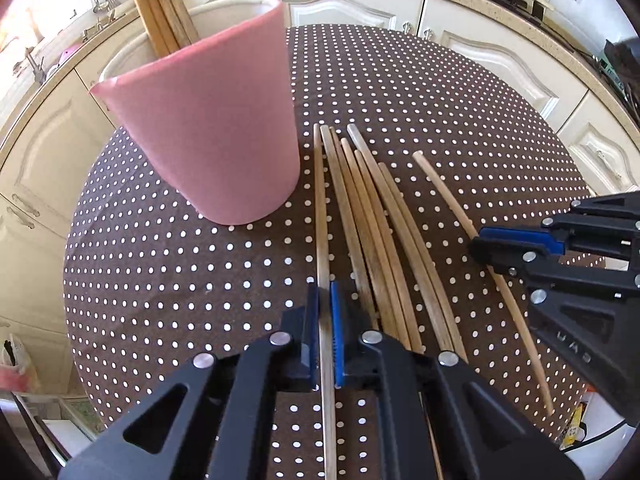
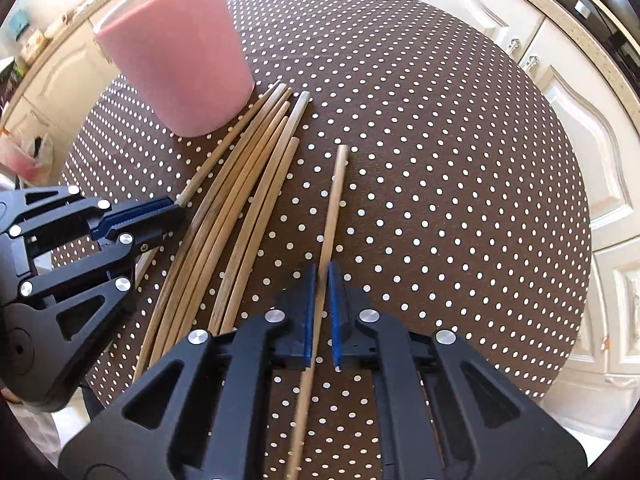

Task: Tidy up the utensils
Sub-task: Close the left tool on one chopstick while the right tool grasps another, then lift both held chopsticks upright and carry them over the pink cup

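Wooden sticks [image 1: 372,216] lie side by side on the dotted table [image 1: 420,92], just beside the pink cup [image 1: 216,120]. The left gripper [image 1: 325,336] clamps the leftmost stick [image 1: 320,200]; the right gripper [image 2: 322,312] clamps the separate stick [image 2: 334,200].

Pink cup [image 1: 216,132]; tan sticks [image 1: 372,216]; brown tabletop [image 1: 440,120] with white dots; cream cabinets [image 1: 500,40]; blue-padded black fingers [image 1: 337,336].

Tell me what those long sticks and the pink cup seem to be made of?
The long sticks look like bamboo or wood: matte tan, some darker and streaked, apparently unvarnished. The pink cup looks like matte plastic or glazed ceramic, smooth and evenly coloured with a pale inside; the pictures leave it open which. The tablecloth under them looks like woven fabric, brown with white dots.
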### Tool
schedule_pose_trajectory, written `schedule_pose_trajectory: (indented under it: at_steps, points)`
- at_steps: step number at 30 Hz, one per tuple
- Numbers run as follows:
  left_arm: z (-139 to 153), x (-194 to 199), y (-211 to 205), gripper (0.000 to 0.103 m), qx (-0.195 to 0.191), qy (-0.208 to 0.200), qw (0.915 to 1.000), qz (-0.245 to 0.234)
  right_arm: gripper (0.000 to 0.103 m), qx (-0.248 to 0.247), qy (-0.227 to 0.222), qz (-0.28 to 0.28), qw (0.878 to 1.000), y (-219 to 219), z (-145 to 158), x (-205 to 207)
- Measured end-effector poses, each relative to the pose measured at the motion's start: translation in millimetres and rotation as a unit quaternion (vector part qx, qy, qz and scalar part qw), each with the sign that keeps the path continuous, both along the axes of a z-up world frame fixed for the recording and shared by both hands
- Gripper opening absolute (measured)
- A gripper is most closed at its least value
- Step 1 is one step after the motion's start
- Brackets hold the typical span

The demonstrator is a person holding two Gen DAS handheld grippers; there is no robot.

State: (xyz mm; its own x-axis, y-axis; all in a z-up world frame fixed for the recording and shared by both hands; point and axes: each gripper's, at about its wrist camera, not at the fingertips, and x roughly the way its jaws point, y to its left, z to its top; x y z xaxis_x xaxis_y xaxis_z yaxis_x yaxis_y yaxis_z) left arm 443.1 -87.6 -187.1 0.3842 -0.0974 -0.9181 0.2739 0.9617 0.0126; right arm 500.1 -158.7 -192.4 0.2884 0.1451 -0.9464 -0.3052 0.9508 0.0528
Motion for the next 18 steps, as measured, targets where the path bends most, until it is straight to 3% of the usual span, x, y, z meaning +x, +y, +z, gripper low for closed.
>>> schedule_pose_trajectory:
  at_steps: [10, 18]
  points:
    - [18.7, -38.8, 6.7, 0.006, -0.054, -0.051, 0.9971, -0.015, 0.005, 0.084, -0.037, -0.021, 0.996, -40.8, 15.9, -18.6]
    - [62.8, -65.2, 18.4, 0.006, -0.122, -0.134, 0.9833, -0.011, 0.005, 0.156, -0.099, -0.025, 0.982, -65.2, 59.8, -47.7]
